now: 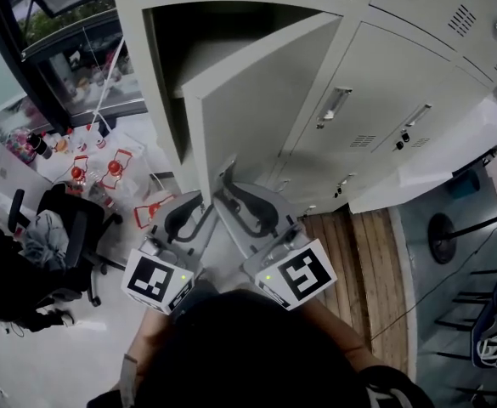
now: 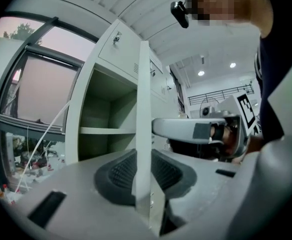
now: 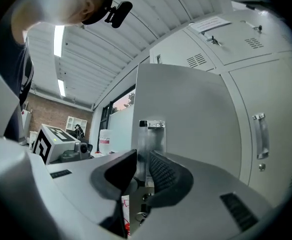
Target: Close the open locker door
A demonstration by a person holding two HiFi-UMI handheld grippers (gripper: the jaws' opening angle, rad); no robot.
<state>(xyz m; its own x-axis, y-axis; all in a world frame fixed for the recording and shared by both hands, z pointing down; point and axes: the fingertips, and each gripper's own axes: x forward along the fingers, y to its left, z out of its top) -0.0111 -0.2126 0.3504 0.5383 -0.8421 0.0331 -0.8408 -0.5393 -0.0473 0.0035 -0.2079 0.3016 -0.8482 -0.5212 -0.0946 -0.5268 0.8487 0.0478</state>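
left gripper (image 1: 189,219) has its fingers (image 2: 118,174) set narrow on the free edge of the locker door (image 1: 256,100) – the edge runs straight up between the pads, long axis vertical. right gripper (image 1: 244,202) sits just right of the left one, fingers near-together on what looks like the latch tab (image 3: 151,134) at that same edge. contact looks real in both gripper views, though i can't confirm how firm it is.

the door stands swung well out, edge-on to the left fingers. the open compartment (image 1: 206,41) lies ahead and left of them, with its shelf (image 2: 106,130) showing inside. the hinge side is off to the right of the right fingers, next to the closed lockers (image 1: 384,100).

my read: closing needs the free edge to sweep forward and left in an arc about that hinge. both grippers are equally near; the left has the cleaner hold on the edge.

room: nothing shows between the door and the frame. main risk – fingers get pinched at the frame unless they let go before the last bit.
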